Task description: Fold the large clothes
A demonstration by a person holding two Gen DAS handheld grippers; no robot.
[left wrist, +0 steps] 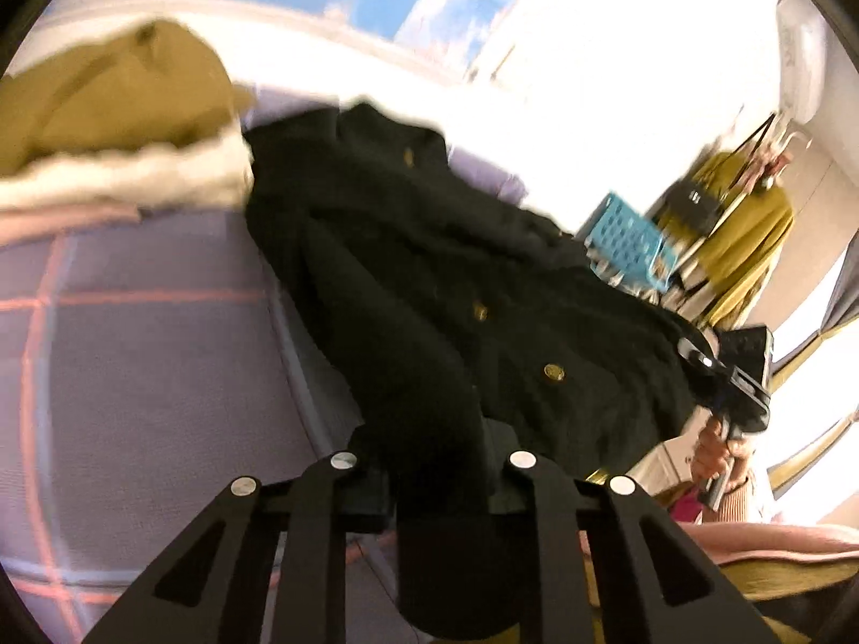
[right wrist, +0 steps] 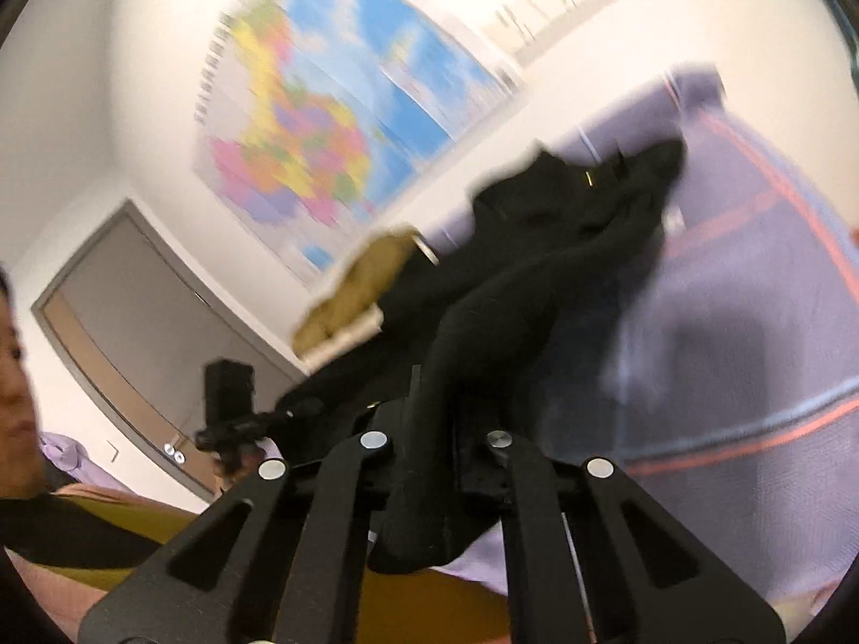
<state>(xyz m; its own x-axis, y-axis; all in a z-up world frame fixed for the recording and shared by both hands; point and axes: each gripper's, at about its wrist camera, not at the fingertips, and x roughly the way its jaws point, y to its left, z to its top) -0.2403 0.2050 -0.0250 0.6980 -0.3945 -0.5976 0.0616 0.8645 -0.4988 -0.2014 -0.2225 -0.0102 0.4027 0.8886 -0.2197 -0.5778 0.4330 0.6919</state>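
Note:
A black coat with gold buttons (left wrist: 429, 268) hangs spread over the lilac plaid bed (left wrist: 150, 365). My left gripper (left wrist: 437, 477) is shut on its lower edge; the cloth bunches between the jaws. My right gripper (left wrist: 735, 392) shows at the right of the left wrist view, holding the coat's other side. In the right wrist view the right gripper (right wrist: 435, 429) is shut on black coat fabric (right wrist: 537, 268), which stretches up and away. The left gripper (right wrist: 231, 418) shows at lower left there.
An olive coat with cream fleece lining (left wrist: 113, 123) lies folded on the bed at the back left. A blue perforated basket (left wrist: 628, 247) and a rack with a mustard garment (left wrist: 746, 236) stand right. A map (right wrist: 333, 123) hangs on the wall; a grey door (right wrist: 134, 333) below.

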